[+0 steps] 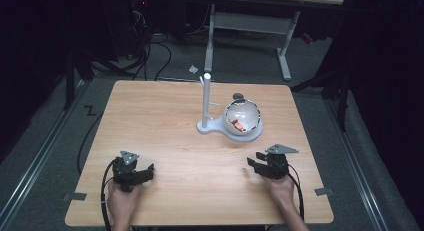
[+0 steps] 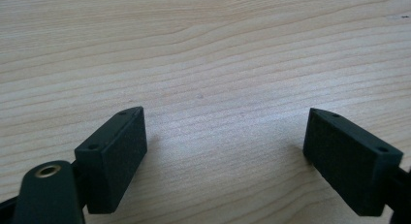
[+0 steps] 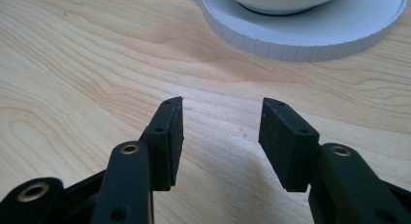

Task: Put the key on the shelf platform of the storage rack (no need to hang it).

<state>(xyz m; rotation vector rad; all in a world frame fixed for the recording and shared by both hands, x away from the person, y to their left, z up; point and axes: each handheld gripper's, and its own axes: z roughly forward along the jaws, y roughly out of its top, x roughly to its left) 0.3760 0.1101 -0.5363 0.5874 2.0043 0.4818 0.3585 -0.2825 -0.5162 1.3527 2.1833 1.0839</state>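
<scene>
Both hands are low at the near edge of the wooden tabletop (image 1: 165, 121), one tool in each. The left tool (image 1: 150, 172) sits at the near left, and in the left gripper view (image 2: 225, 151) its jaws stand wide apart over bare wood grain with nothing between them. The right tool (image 1: 251, 164) is at the near right, gripped by the person's right hand (image 1: 281, 187), pointing in towards the middle of the tabletop. In the right gripper view (image 3: 220, 136) its jaws are parted too, a narrower gap than the left pair, and there is only wood between the pads.

Ahead of the right tool is the white stand (image 1: 206, 126): a flat round base (image 3: 310, 37) with an upright post (image 1: 205, 98) rising at its left. On that base rests a shiny round bowl-like thing (image 1: 242, 117); something reddish shows in it, though from the high view it is too small to say what. The base lies near the right tool's jaw tips but clear of them, and well apart from the left tool.
</scene>
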